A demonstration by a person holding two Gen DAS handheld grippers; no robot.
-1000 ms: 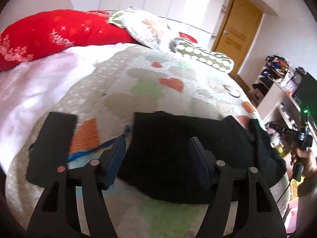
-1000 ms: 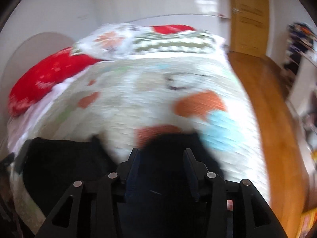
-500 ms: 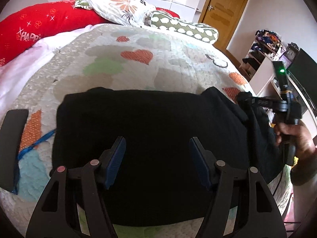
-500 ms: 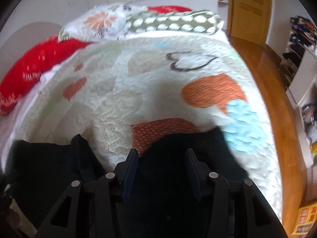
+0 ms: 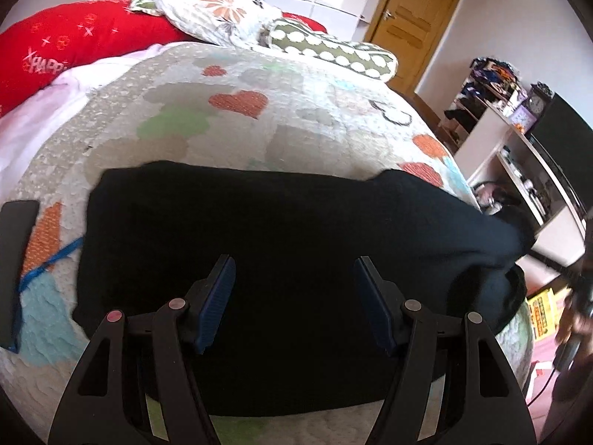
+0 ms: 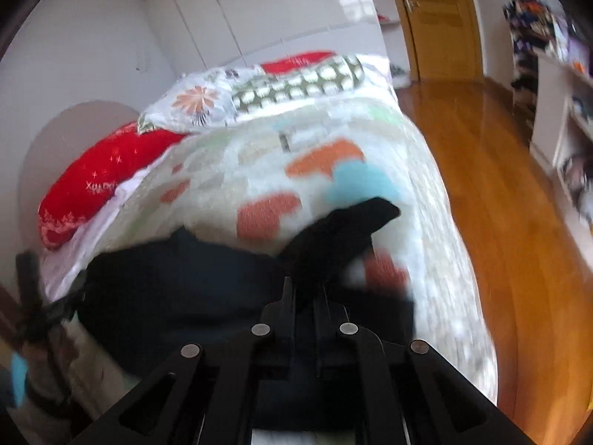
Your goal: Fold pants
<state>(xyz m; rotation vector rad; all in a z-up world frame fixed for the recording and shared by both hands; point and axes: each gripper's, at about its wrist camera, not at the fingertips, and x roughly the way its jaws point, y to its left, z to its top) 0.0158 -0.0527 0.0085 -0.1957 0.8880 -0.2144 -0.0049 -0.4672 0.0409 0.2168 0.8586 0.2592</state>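
Black pants [image 5: 296,244] spread across the lower middle of the left view, flat on the quilted bed [image 5: 296,111], probably laid out for a fold. Left gripper [image 5: 294,278] spread wide above the cloth, gripping nothing, likely free to pin or smooth. Right gripper [image 6: 305,289] pressed together on a pants end, lifted off the quilt at centre frame. Only the right view shows that pinch and raised flap; only the left shows the full flat spread.

Pants [image 5: 281,237]: across quilt's [image 5: 296,118] near end
Pillows [image 5: 218,15]: behind, at far end
Phone [image 5: 15,259]: left of pants
Shelves [image 5: 519,155]: right of bed
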